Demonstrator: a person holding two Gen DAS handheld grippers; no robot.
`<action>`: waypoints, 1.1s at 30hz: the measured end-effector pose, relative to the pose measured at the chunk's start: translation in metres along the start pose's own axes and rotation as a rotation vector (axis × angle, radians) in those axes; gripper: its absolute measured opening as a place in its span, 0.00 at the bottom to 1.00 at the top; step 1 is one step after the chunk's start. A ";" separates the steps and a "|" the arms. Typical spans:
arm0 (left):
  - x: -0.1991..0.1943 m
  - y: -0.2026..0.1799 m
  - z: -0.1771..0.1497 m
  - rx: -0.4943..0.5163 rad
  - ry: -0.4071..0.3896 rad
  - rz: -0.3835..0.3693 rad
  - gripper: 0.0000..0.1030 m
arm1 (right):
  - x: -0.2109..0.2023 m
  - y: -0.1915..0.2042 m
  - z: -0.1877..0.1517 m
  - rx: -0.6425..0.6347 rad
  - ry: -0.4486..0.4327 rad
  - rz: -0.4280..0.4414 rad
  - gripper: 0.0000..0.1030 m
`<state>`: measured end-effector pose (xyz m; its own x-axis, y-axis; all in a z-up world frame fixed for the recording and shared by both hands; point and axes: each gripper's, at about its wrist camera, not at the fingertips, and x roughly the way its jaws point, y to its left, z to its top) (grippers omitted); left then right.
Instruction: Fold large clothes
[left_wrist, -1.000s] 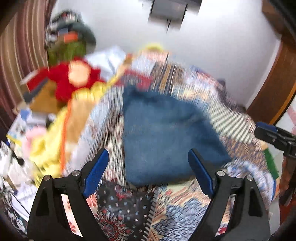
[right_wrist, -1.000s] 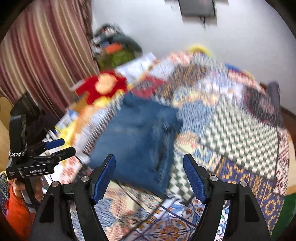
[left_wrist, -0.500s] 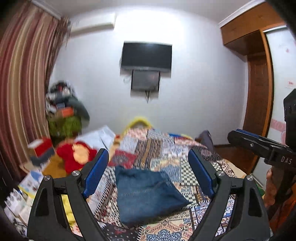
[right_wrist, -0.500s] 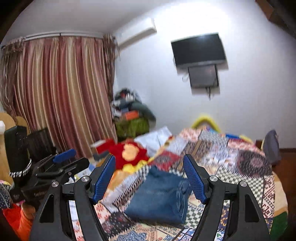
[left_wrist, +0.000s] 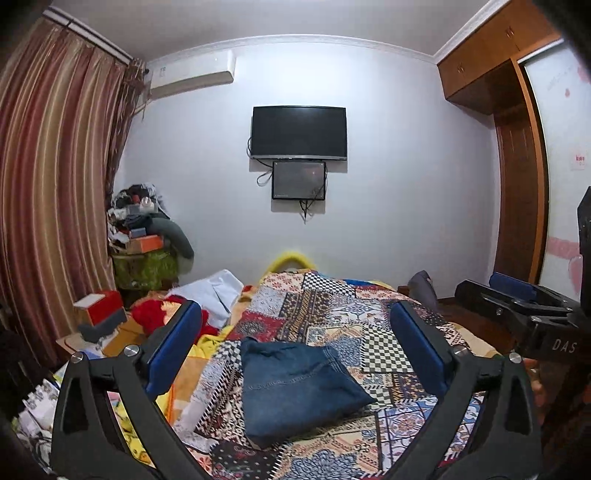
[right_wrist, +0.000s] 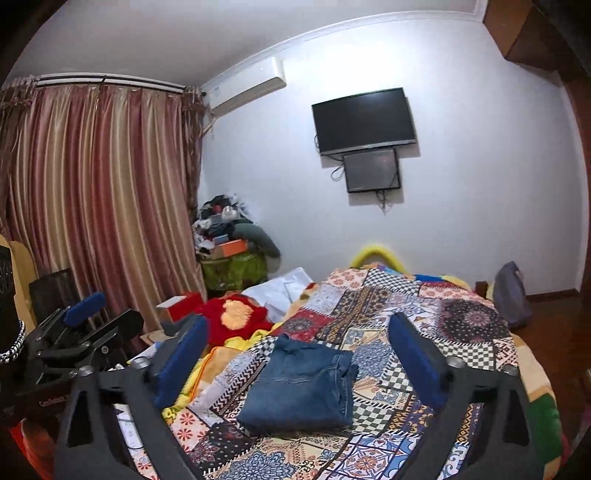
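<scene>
Both grippers, left (left_wrist: 295, 350) and right (right_wrist: 297, 354), were held wide apart and empty, their jaws having just opened. A patchwork bed (left_wrist: 332, 310) was seen below a curtain (left_wrist: 55, 184) and television (left_wrist: 298, 132); folded jeans (left_wrist: 295, 384) lay on it.

A dark television (left_wrist: 298, 132) hangs on the white wall above a smaller screen (left_wrist: 299, 180). Striped curtains (right_wrist: 96, 206) hang left of the patchwork bedspread (right_wrist: 406, 314).
</scene>
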<state>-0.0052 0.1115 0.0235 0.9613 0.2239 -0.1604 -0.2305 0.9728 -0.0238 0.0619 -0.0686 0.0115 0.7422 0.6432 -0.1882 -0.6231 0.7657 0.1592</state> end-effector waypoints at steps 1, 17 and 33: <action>0.000 0.001 0.000 -0.003 0.003 -0.003 1.00 | -0.002 0.000 0.000 -0.001 -0.001 -0.004 0.98; 0.002 0.001 -0.004 -0.011 0.021 -0.004 1.00 | 0.003 0.001 0.000 -0.014 0.029 -0.010 1.00; 0.011 0.005 -0.006 -0.023 0.040 0.000 1.00 | 0.008 0.000 -0.001 -0.018 0.044 -0.013 1.00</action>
<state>0.0036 0.1185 0.0160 0.9546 0.2213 -0.1993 -0.2348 0.9709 -0.0465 0.0676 -0.0636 0.0091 0.7389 0.6324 -0.2326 -0.6182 0.7735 0.1393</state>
